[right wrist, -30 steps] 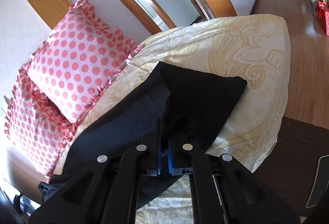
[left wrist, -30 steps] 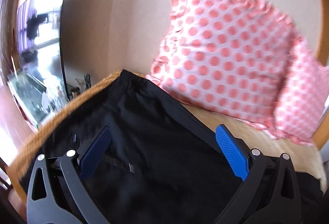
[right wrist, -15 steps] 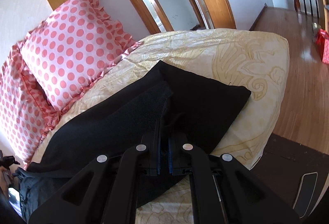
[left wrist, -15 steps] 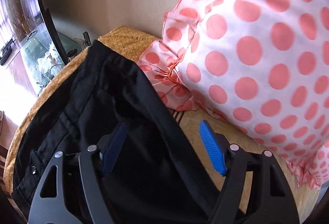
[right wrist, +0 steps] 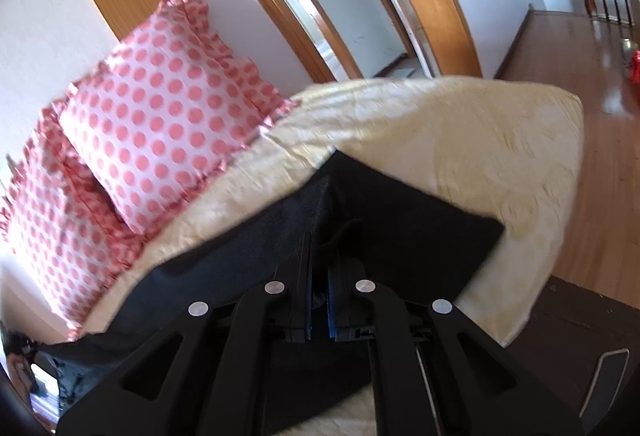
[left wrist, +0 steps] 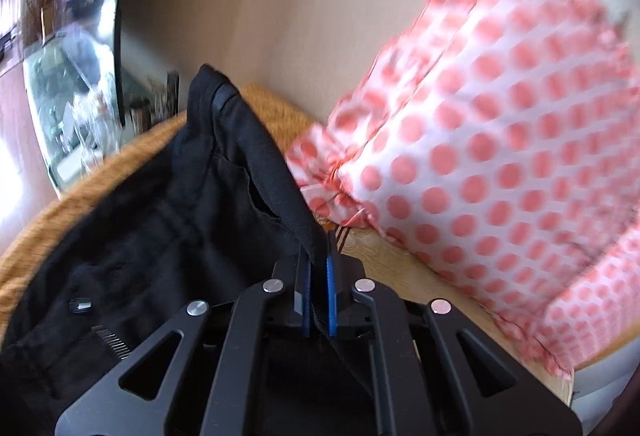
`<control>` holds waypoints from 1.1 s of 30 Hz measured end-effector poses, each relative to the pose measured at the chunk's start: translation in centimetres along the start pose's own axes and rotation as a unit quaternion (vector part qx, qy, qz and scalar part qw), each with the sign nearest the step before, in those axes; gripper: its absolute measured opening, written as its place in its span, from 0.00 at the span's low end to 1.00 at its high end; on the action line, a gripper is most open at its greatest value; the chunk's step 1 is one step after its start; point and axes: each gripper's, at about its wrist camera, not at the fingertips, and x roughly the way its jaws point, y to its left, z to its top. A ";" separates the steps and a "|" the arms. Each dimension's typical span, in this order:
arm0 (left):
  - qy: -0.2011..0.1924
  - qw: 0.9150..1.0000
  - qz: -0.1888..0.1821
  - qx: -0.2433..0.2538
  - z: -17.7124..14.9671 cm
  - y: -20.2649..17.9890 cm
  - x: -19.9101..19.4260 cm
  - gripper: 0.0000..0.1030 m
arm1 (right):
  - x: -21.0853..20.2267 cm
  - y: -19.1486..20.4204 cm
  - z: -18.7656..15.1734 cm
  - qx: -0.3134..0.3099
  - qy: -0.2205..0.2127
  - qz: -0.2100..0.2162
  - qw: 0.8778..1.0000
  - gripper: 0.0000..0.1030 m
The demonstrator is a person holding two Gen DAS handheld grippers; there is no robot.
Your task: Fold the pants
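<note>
Black pants [left wrist: 168, 220] on bed [right wrist: 500, 140], left tool [left wrist: 319, 260] pinching waistband, right tool [right wrist: 319, 256] pinching fabric

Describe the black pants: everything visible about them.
The black pants are matte woven cloth, lying along a cream patterned bedspread. At the waist end a waistband, a small dark button and zipper teeth show. The left tongs are shut on the waistband edge beside a pink polka-dot pillow; the right tongs are shut on a bunched fold at the leg end. The cloth is partly lifted and creased.
</note>
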 end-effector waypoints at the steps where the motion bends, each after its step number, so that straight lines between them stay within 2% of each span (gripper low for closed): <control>1: -0.020 1.000 -0.011 0.007 -0.6 0.8 -2.5 0.05 | 0.0 0.1 0.6 0.004 -0.002 0.007 1.000 0.05; 5: -0.069 0.996 -0.048 0.005 -4.2 4.6 -10.9 0.05 | -0.4 0.4 2.8 0.010 -0.014 0.025 1.000 0.05; 10: -0.101 0.994 -0.042 0.013 -12.1 9.3 -16.8 0.05 | -1.0 0.2 3.7 0.015 -0.024 0.021 0.999 0.05; 13: -0.083 0.996 -0.029 -0.009 -17.2 12.6 -17.1 0.05 | -0.8 -0.5 3.1 0.024 -0.016 0.011 1.000 0.05; 16: -0.049 0.998 -0.019 -0.038 -20.9 15.4 -15.5 0.05 | -0.4 -1.3 2.6 0.040 -0.005 0.005 0.999 0.05; 17: -0.048 0.998 -0.016 -0.043 -21.5 15.9 -15.2 0.05 | -0.4 -1.5 2.5 0.044 -0.003 0.002 0.999 0.05; 19: -0.048 0.997 -0.018 -0.050 -22.2 16.8 -15.0 0.06 | -0.4 -1.8 2.4 0.048 0.000 0.000 0.999 0.05; 21: -0.052 0.996 -0.031 -0.068 -22.3 17.5 -15.3 0.13 | -0.5 -1.9 2.3 0.048 0.002 -0.002 0.999 0.05; 22: -0.059 0.995 -0.032 -0.074 -22.3 17.8 -15.7 0.22 | -0.6 -1.9 2.3 0.048 0.002 -0.002 0.999 0.05; 23: -0.064 0.994 -0.032 -0.078 -22.3 17.9 -16.0 0.37 | -0.7 -1.9 2.3 0.048 0.001 -0.002 0.999 0.05; 25: -0.085 0.992 -0.024 -0.095 -21.7 18.6 -16.8 0.51 | -0.8 -1.9 2.3 0.049 0.001 -0.002 0.999 0.05; 29: -0.093 0.988 -0.019 -0.126 -19.6 20.3 -16.7 0.51 | -0.6 -2.0 2.3 0.053 0.007 -0.005 0.999 0.05; 31: -0.070 0.990 0.002 -0.120 -18.8 20.6 -15.4 0.50 | -0.5 -2.2 2.3 0.061 0.012 -0.003 0.998 0.05; 33: -0.048 0.990 -0.001 -0.132 -18.7 20.9 -14.4 0.41 | -0.4 -2.6 2.4 0.070 0.021 0.000 0.997 0.05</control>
